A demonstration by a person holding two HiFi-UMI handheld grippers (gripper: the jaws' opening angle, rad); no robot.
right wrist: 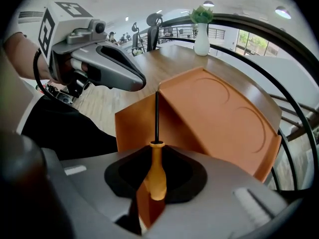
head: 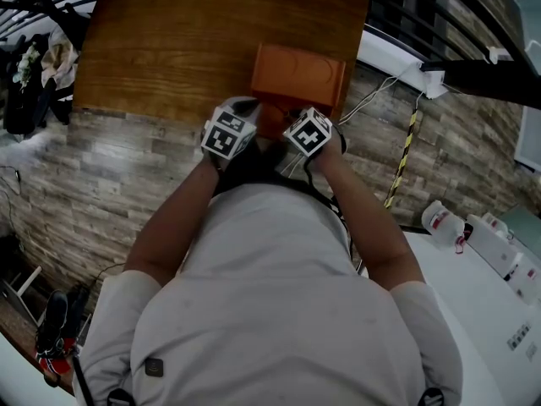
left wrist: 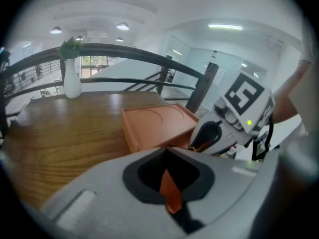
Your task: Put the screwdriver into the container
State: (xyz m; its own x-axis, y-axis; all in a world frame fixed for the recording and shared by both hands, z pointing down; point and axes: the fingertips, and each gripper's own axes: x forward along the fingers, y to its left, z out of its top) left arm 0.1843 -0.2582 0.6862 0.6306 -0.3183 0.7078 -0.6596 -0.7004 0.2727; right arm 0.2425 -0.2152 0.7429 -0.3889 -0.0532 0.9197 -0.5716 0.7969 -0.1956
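The orange container (head: 297, 74) sits at the near edge of the wooden table (head: 169, 49); its top face (right wrist: 214, 108) shows two circular outlines. My right gripper (right wrist: 157, 148) is shut on the screwdriver (right wrist: 157, 176). The yellow-orange handle lies between the jaws, and the black shaft points up in front of the container's near corner. In the head view the right gripper (head: 297, 118) hovers at the container's near side. My left gripper (left wrist: 167, 151) is shut and holds nothing. It hangs just beside the container's (left wrist: 149, 126) near wall, close to the right one.
A white vase (left wrist: 72, 81) with a plant stands at the table's far end. A black railing (left wrist: 149, 59) runs behind the table. To the right, a white counter (head: 473, 286) carries small bottles, and a cable (head: 372, 100) lies on the stone-pattern floor.
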